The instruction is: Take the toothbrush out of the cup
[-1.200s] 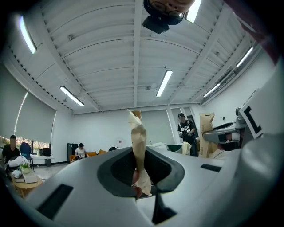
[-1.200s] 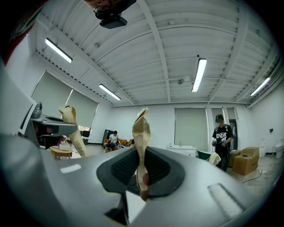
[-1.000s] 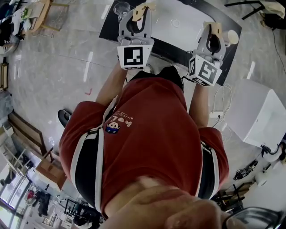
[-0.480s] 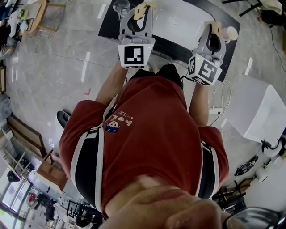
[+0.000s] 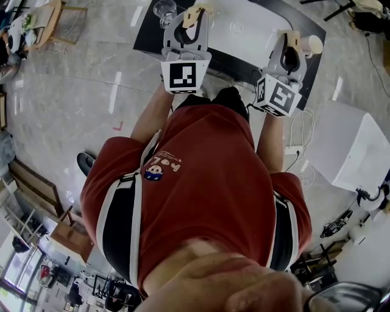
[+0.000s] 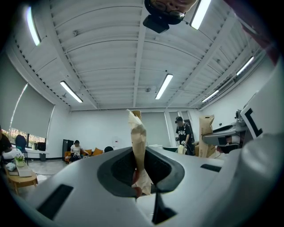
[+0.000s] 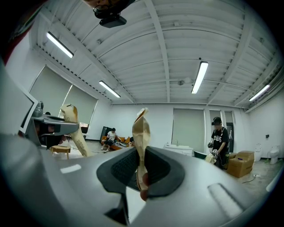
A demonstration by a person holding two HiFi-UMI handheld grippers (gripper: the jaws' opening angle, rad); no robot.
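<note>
Standing at the table (image 5: 250, 15), the person holds the left gripper (image 5: 196, 11) and right gripper (image 5: 291, 38) level, both pinched closed on nothing. No toothbrush shows, so progress is unclear.

The desk (image 5: 262, 18) gets chopped off by the top edge. The white cup (image 5: 315, 44) at its right edge peeks out beside the right gripper (image 5: 291, 38), way too small to see inside.
</note>
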